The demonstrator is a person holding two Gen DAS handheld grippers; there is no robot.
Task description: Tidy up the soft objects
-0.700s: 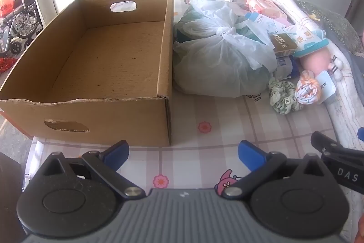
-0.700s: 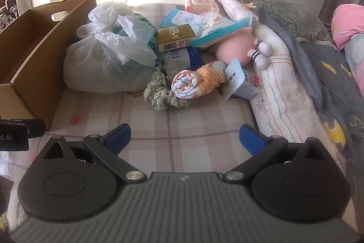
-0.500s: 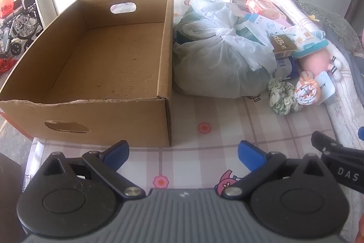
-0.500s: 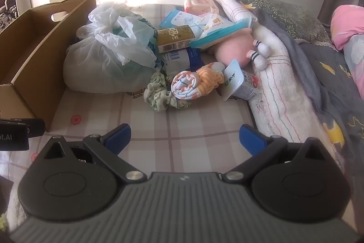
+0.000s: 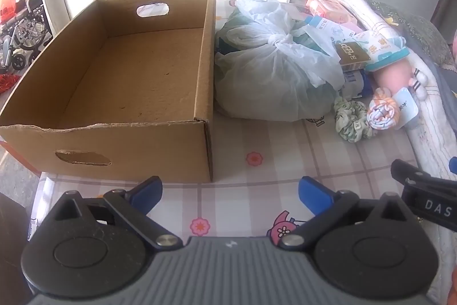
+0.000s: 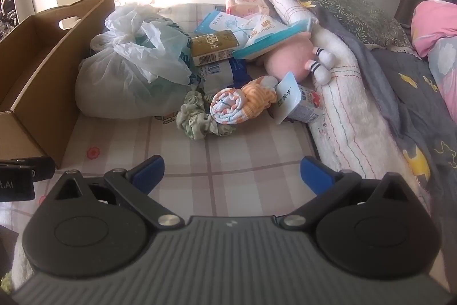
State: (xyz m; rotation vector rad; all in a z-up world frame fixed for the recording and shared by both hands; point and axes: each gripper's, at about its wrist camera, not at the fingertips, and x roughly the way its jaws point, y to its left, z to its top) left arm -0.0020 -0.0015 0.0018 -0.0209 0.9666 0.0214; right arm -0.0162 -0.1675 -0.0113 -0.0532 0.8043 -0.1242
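On the bed, nothing sorted yet: we see the box [image 5: 137,82] empty and the soft pile, bag [image 6: 128,82], scrunchie [image 6: 197,119], rolled cloth [image 6: 228,106], plush [image 6: 288,62], just right of it. Left gripper [image 5: 230,192] and right gripper [image 6: 231,172] both spread wide, empty, near side, pile farther off.

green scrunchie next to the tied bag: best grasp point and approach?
Pinch the near, free arc of the green scrunchie from above and in front with the open right gripper. It lies flat as a ruffled ring; its far side butts against the plastic bag and the rolled cloth, while the mat in front is bare.
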